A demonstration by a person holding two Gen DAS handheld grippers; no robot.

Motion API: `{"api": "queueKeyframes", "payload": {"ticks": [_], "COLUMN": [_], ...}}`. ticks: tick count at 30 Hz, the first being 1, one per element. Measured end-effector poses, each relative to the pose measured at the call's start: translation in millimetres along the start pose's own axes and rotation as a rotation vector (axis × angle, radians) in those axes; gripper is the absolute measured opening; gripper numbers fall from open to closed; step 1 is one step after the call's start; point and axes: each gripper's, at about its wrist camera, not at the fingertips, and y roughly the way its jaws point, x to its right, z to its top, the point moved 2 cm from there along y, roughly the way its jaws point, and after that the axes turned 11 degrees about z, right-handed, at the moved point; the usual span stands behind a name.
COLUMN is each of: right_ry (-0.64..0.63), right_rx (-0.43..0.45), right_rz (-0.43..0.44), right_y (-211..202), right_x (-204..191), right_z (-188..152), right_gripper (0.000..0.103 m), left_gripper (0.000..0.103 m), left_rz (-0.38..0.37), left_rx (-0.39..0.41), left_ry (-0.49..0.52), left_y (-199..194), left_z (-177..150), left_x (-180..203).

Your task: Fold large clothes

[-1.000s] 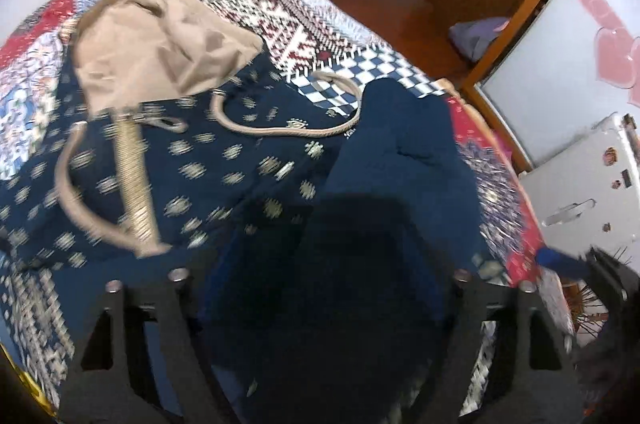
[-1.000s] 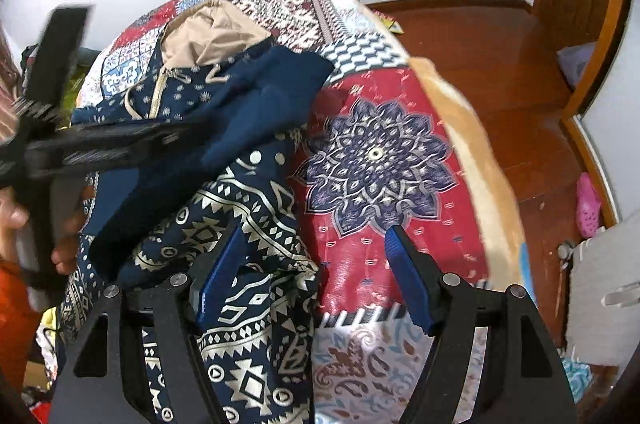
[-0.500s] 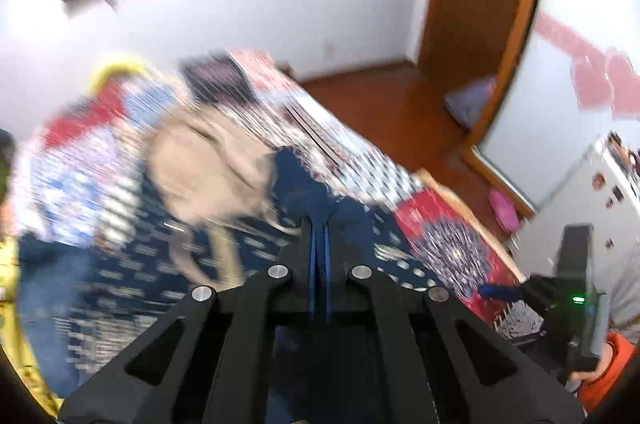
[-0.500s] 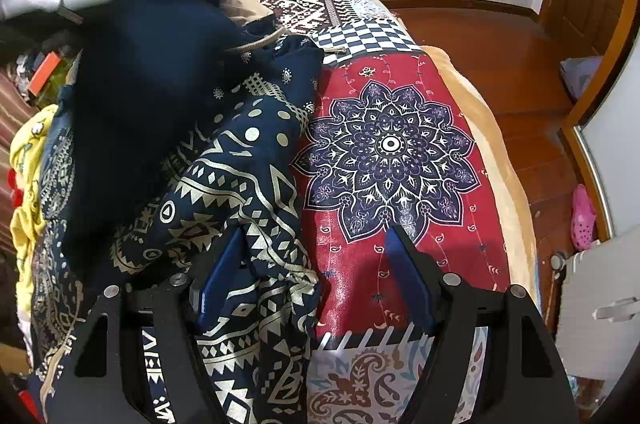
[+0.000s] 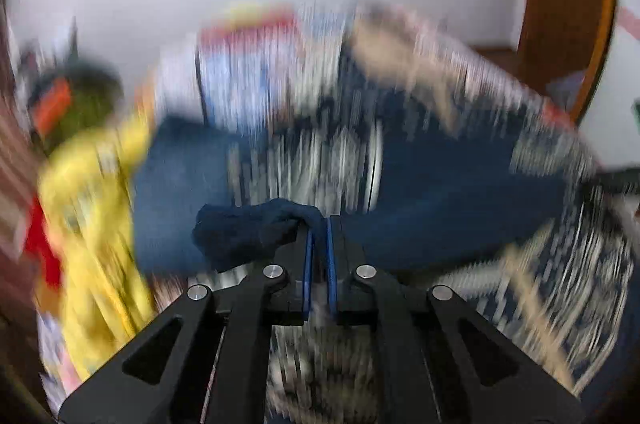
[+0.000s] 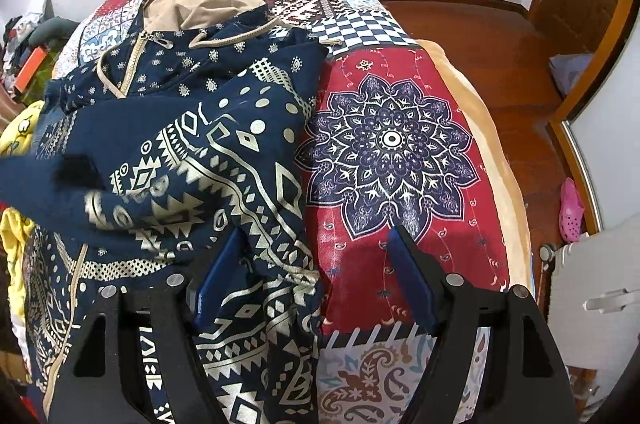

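Left claw (image 5: 318, 244) clamped the hoodie's cuff (image 5: 248, 232); right claw (image 6: 316, 276) hung apart; the sleeve (image 6: 132, 200) wanted laying flat, unbunched.

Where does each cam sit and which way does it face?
Left wrist: on the left hand-held gripper, aimed down over the bed; heavily blurred; own fingers clamp the navy cuff.
Right wrist: on the right hand-held gripper, looking down the bedspread toward the far wall; own fingers open above the hoodie edge.
Shared: hoodie, bedspread.
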Motion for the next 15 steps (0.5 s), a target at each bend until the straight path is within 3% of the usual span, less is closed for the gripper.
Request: {"api": "queueKeyframes", "payload": {"ticks": [3,5,6,8,10,15], "right_ry": [0.006,0.008,0.008,0.001,-0.009,-0.03], "right_rx": [-0.016,-0.021,-0.019,-0.012,-0.002,0.033], "right_rz": [-0.003,-0.004,-0.006,-0.012,-0.02,-0.003], "right_y": [-4,-8,-11,-16,-23,-36], "right_x": [-2,-2,-3,-5,-9,-21], "right_z": [-3,-6,-7,-9,-10,-9], "right_gripper": [0.072,0.072,0.072,0.072,0.072,0.072], "left_gripper": [0.007,0.014,0.017,0.044,0.055,0.056], "left_rz": [-0.116,-0.167,-0.175,-0.181,-0.168,-0.128], "left_rx": [-0.179,-0.213,-0.212,-0.201,-0.171,-0.139], "left_ry": [-0.099,-0.158,-0.177,-0.219,-0.249,-0.315], "left_y": [29,31,29,23,17,18], "left_z": [-43,-63,-66,-69,-69,-55], "left_x": [-15,-22,-26,-36,-49,-82]}}
